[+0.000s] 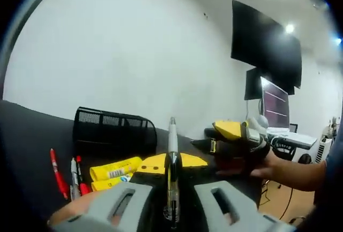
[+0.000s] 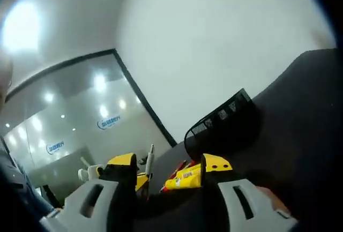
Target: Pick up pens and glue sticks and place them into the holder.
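My left gripper (image 1: 172, 162) is shut on a silver and black pen (image 1: 172, 146) that points up and away from its yellow-tipped jaws, above the dark table. Beyond it stands the black mesh holder (image 1: 112, 130). Two yellow glue sticks (image 1: 115, 169) lie in front of the holder, with a red pen (image 1: 58, 173) and two more pens (image 1: 77, 177) to their left. My right gripper (image 1: 225, 138), held by a hand, hovers to the right. In the right gripper view its jaws (image 2: 170, 163) stand open over a glue stick (image 2: 185, 178), beside the held pen (image 2: 150, 159) and the holder (image 2: 225, 125).
The dark table (image 1: 27, 135) runs along a white wall (image 1: 134, 55). Black monitors (image 1: 265, 44) hang at the right, above a desk with a lit screen (image 1: 276, 106). A glass partition with ceiling-light reflections (image 2: 96, 119) is at the left of the right gripper view.
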`<state>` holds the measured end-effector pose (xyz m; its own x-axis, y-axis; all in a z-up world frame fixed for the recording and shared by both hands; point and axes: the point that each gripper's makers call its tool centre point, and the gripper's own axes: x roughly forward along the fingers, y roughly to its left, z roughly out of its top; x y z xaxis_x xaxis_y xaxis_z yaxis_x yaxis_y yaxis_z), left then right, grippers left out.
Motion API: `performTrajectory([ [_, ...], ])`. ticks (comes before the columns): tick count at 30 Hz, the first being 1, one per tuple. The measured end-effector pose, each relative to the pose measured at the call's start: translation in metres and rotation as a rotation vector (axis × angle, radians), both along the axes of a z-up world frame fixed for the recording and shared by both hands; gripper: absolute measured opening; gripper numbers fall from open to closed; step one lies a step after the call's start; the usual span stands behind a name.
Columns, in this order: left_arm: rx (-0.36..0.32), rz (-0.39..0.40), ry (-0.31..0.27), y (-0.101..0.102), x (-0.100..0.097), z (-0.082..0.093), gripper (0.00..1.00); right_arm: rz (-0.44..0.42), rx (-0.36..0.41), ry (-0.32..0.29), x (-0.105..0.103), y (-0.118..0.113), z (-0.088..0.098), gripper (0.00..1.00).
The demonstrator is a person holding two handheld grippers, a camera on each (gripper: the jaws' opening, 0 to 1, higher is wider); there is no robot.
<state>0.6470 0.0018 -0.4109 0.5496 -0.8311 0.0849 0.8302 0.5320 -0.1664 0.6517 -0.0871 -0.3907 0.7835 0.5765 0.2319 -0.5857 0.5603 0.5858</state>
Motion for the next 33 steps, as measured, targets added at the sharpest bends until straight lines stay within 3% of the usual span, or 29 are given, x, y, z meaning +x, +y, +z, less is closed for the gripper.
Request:
performTrajectory([
  [8,0.035,0.002,-0.015,-0.002,-0.003,-0.010,0.08,0.054,0.002,0.009,0.002,0.025,-0.007,0.43],
  [12,0.032,0.001,-0.020,-0.002,-0.003,-0.009,0.08,0.068,0.109,0.002,0.005,0.028,0.003,0.42],
  [17,0.029,0.000,-0.026,0.000,-0.003,-0.010,0.08,0.101,0.133,-0.010,0.010,0.043,0.008,0.42],
  [26,-0.011,-0.004,-0.031,0.006,-0.005,-0.005,0.08,0.139,0.120,-0.027,-0.005,0.056,0.006,0.33],
  [33,0.039,-0.024,-0.059,-0.003,-0.012,-0.010,0.08,0.157,0.116,-0.024,-0.006,0.059,0.005,0.28],
])
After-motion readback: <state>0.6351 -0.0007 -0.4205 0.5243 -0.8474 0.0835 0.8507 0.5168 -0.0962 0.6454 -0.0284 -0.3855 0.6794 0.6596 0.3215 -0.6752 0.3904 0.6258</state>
